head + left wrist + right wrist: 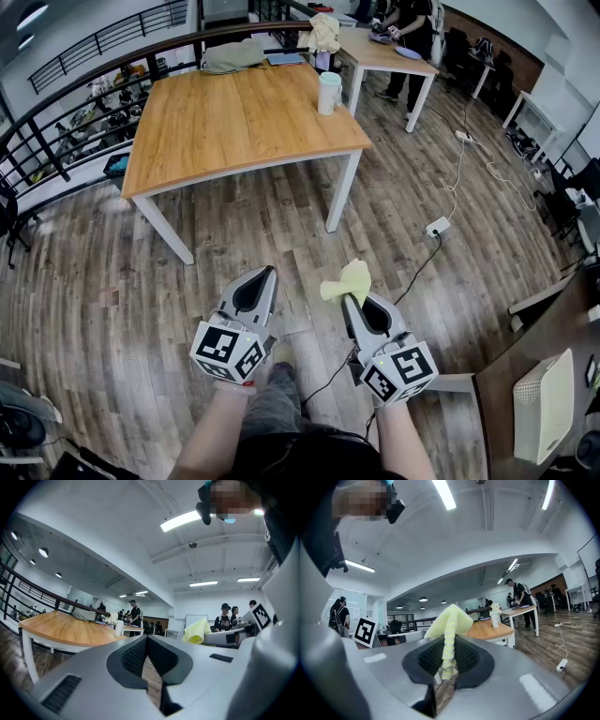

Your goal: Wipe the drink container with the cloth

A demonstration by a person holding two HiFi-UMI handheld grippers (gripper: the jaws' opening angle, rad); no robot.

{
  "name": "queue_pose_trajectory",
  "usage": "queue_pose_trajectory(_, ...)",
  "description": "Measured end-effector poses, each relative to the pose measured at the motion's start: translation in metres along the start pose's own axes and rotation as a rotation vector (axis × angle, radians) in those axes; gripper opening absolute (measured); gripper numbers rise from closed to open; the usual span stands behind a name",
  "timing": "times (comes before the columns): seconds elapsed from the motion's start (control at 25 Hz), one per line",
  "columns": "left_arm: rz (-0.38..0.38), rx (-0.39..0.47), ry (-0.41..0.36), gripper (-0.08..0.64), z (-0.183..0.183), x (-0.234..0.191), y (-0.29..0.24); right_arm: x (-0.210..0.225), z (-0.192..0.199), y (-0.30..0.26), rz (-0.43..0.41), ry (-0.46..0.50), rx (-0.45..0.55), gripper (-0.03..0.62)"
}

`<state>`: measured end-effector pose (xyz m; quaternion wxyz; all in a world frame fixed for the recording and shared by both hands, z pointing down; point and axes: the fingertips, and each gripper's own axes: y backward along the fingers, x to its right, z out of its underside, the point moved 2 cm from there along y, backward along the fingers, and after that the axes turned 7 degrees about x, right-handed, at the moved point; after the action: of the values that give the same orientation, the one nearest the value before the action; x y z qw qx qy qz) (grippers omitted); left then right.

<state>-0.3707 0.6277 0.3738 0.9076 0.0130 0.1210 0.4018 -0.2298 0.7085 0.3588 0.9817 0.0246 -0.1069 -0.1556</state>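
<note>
Approaching: right gripper grasps the cloth, left gripper is clenched empty, and the cup stands at the far table's right edge, so closing that gap likely comes next.

Soft cloth, matt plastic right hand-held gripper, smooth wooden table

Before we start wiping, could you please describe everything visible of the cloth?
The cloth is pale yellow, soft-looking fabric with a ribbed weave, bunched into a crumpled tuft. The right gripper has its jaws shut on a pinched fold, and the rest sticks out past the tips, over the wooden floor.
</note>
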Motion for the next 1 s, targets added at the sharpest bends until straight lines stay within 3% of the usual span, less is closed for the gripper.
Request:
queue_pose_trajectory(0.56, 0.092, -0.009, 0.005, -0.008, -0.011, -0.109, -0.168, 0.089, -0.006, -0.165, 0.082, 0.029, -0.006, 0.044)
queue_pose_trajectory(0.8, 0.089, 0.017, 0.004, -0.008, -0.02, -0.136, -0.197, 0.115, -0.014, -0.177, 0.141, 0.036, -0.001, 0.044)
queue_pose_trajectory(1.0, 0.075, 0.034, 0.007, -0.008, -0.025, -0.155, -0.195, 0.129, -0.037, -0.179, 0.142, 0.034, 0.094, 0.046)
